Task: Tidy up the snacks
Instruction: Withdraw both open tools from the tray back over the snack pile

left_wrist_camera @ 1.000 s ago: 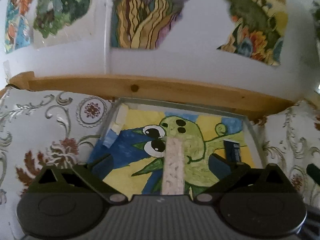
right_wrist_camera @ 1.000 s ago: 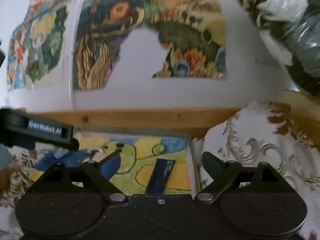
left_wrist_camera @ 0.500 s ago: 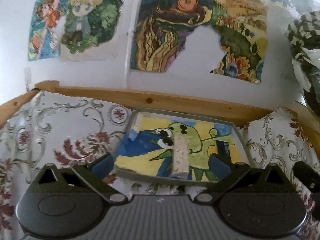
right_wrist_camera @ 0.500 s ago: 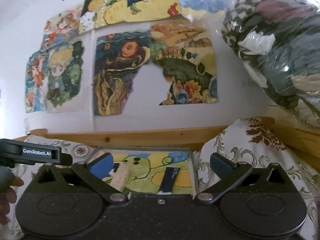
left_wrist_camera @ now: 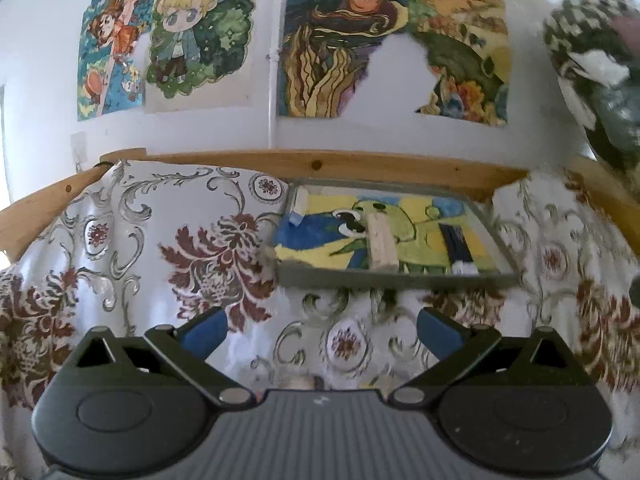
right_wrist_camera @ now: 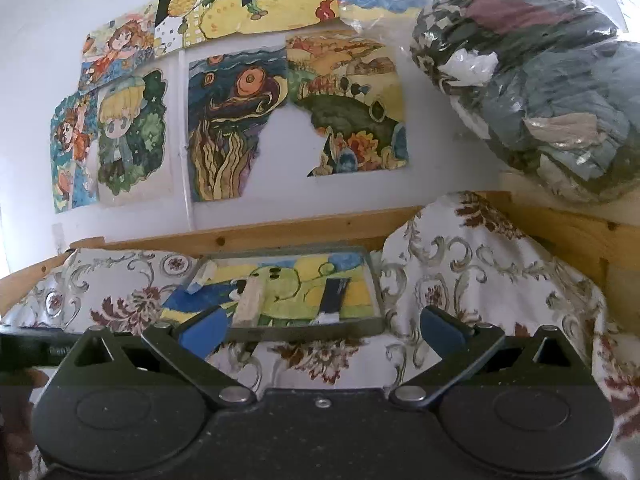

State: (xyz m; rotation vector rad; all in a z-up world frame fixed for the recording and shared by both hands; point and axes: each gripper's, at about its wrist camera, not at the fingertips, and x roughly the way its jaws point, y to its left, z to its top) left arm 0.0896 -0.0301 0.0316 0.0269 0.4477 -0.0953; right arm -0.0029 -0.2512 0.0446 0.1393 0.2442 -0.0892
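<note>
Both empty claws, left claw (left_wrist_camera: 320,326) and right claw (right_wrist_camera: 324,328), gape short of the tray's (left_wrist_camera: 396,278) 3 snacks.

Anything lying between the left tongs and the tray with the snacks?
In the left wrist view, only bare floral cloth separates the open left tongs from the tray; no loose items there.

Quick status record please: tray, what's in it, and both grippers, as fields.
tray: shallow grey-rimmed tray with a green cartoon picture, on the floral cloth
contents: pale beige snack bar in the middle; dark blue packet to its right; small white and blue packet at the far left edge
left gripper: open, empty
right gripper: open, empty
</note>
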